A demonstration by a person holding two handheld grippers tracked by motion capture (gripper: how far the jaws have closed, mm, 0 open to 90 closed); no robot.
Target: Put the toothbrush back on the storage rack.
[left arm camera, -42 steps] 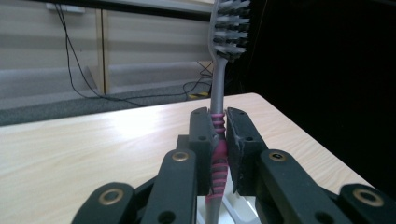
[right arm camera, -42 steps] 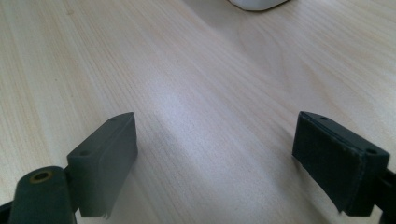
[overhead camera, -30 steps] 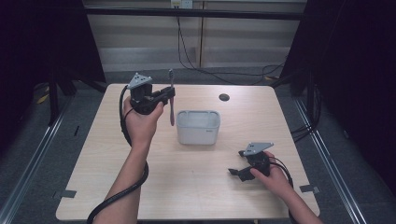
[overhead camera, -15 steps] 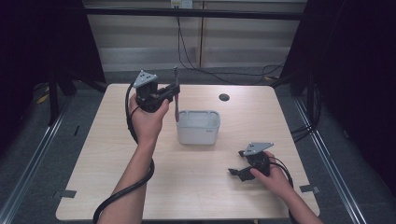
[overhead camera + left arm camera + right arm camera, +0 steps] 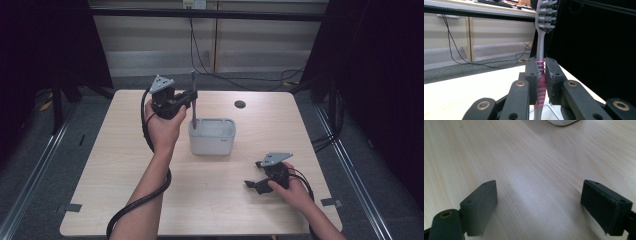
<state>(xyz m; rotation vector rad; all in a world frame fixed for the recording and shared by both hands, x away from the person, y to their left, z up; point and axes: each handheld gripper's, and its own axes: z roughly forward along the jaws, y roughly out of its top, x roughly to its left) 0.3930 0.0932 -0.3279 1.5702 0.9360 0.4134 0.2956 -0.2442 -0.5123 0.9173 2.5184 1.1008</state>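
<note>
Your left gripper (image 5: 541, 82), clamped on the toothbrush (image 5: 541, 47) at its ribbed pink grip, holds a light, probably stiff handle.

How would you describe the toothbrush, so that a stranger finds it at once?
Look at the wooden table, then the white tub at its middle. Above the tub's left rim, the left tool pinches the toothbrush upright: grey, pink-ribbed grip, bristles on top.

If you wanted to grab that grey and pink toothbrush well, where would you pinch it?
Probably where the left gripper pinches it now: the pink ribbed grip of the grey and pink toothbrush, jaws closing on its two sides. The ribs should resist slipping, and it stands upright, bristles up, over the white rectangular tub.
</note>
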